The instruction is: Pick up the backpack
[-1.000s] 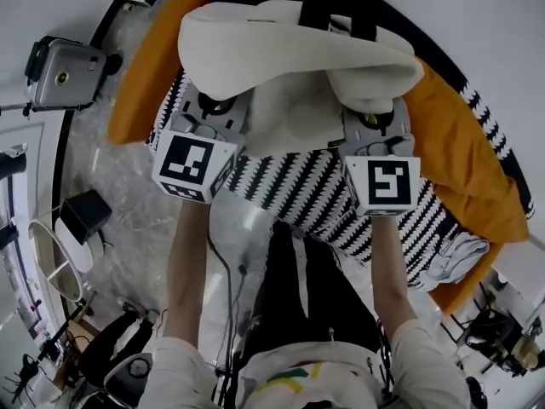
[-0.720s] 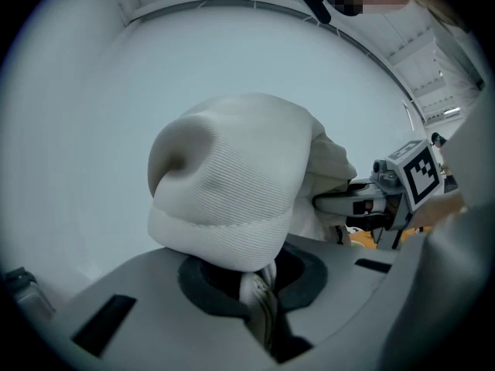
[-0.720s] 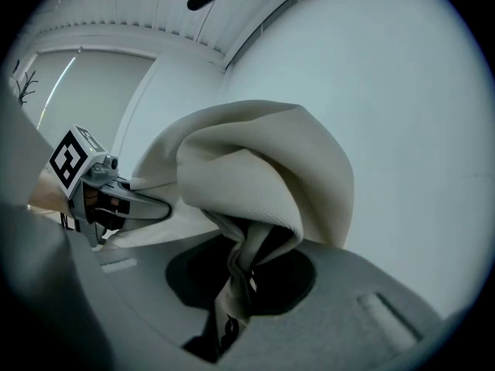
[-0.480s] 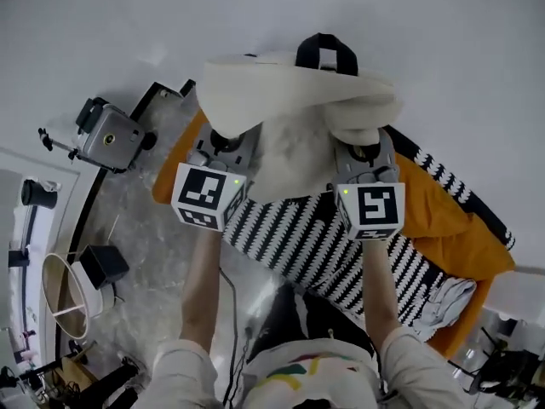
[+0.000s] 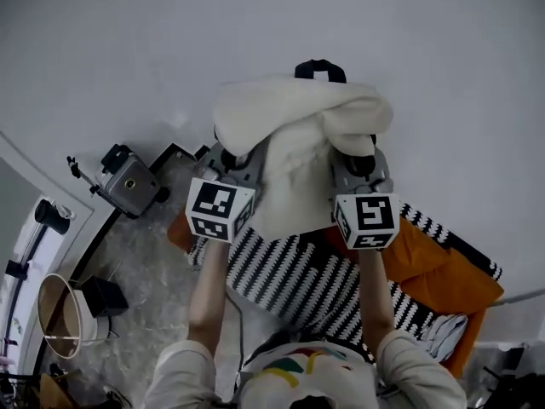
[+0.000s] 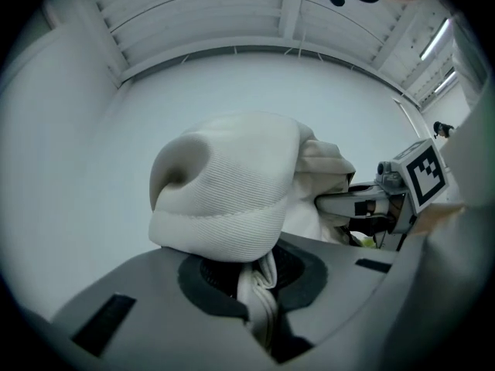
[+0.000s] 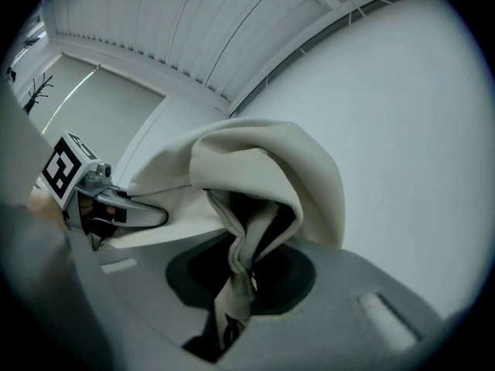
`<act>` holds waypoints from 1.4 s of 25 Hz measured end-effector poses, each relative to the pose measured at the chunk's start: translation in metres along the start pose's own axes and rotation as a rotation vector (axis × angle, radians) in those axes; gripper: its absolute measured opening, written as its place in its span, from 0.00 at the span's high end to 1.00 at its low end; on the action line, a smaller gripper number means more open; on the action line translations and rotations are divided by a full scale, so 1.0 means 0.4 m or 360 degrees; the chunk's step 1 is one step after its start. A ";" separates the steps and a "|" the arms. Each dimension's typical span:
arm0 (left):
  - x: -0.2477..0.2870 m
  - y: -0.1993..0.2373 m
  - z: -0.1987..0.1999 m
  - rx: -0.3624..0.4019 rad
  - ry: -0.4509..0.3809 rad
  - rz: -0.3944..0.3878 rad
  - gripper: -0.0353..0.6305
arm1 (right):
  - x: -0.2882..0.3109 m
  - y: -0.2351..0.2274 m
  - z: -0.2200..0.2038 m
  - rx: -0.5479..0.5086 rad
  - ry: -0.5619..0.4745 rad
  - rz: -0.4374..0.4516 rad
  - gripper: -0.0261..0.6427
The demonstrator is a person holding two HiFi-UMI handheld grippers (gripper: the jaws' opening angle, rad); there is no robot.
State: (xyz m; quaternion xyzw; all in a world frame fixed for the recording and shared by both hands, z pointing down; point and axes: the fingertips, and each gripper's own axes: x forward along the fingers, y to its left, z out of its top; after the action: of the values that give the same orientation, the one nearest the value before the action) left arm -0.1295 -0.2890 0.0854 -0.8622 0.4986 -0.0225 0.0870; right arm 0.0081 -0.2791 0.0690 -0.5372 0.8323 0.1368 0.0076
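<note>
The cream-white backpack (image 5: 294,139) with a black top handle (image 5: 320,68) hangs in the air in front of a white wall, held up between both grippers. My left gripper (image 5: 234,162) is shut on a fold of the backpack's fabric (image 6: 259,292) at its left side. On the right side my right gripper (image 5: 358,162) is shut on another fold (image 7: 236,284). In the left gripper view the ribbed fabric bulges over the jaws (image 6: 224,192), and the right gripper (image 6: 363,205) shows beyond it. In the right gripper view the left gripper (image 7: 116,211) shows at left.
Below lies a bed with a black-and-white patterned cover (image 5: 298,271) over an orange sheet (image 5: 443,279). A camera on a stand (image 5: 128,181) stands on the marble floor at left, near a round basket (image 5: 55,313). A white wall fills the upper head view.
Both grippers have risen together with the backpack, lifting it off the bed and up in front of the wall. The bed has dropped lower in the head view.
</note>
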 end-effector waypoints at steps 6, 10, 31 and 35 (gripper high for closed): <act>-0.033 -0.008 0.140 0.0086 -0.0129 0.0061 0.88 | -0.027 -0.017 0.127 -0.0041 -0.0125 0.0007 0.90; -0.063 -0.009 0.189 0.0105 -0.0188 0.0093 0.88 | -0.043 -0.007 0.179 -0.0060 -0.0180 0.0022 0.90; -0.142 -0.035 0.329 0.0238 -0.0310 0.0146 0.88 | -0.104 0.002 0.313 -0.0088 -0.0345 0.0022 0.90; -0.142 -0.040 0.338 0.0230 -0.0315 0.0155 0.88 | -0.109 -0.003 0.325 -0.0104 -0.0360 0.0026 0.90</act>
State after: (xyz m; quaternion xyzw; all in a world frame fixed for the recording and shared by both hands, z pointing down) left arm -0.1277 -0.2149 -0.0421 -0.8264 0.5259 0.0312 0.1986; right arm 0.0101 -0.2101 -0.0493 -0.5114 0.8256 0.2237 0.0829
